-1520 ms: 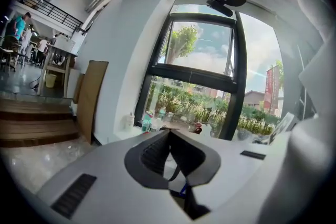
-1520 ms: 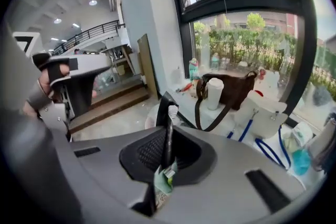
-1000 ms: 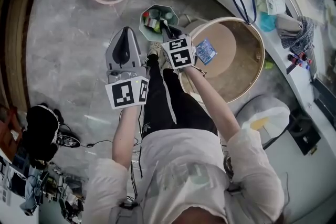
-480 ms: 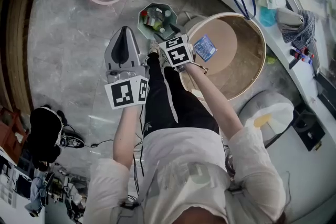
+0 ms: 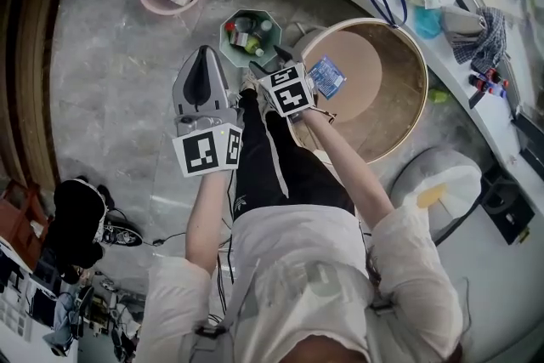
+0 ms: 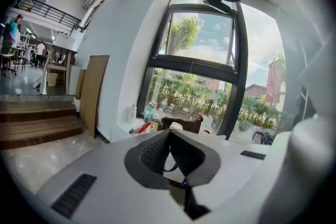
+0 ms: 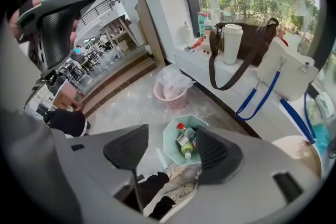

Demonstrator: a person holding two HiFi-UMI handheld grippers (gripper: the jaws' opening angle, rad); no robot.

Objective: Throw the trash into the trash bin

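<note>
The right tool points steeply down with its jaws wide. They have just been opening, and nothing stands between them. Straight ahead of it and below, on the floor, lies the green bin, framed between the two pads in the right gripper view. It already holds a few bottles, one red-capped and one green.

A blue packet lies flat on the round worktop, near its rim and just beside the right tool on its outer side. If that packet is the next piece of trash, the right hand is plainly the nearer one. The tool would have to swing away from the bin and up over the rim to reach it. The packet is roughly square, so it has no real long axis; one corner points toward the tool.

The left tool is closed tip to tip on nothing, held well off to the other side.

The packet carries pale print, too small to read, and no label on the bottles is legible.
</note>
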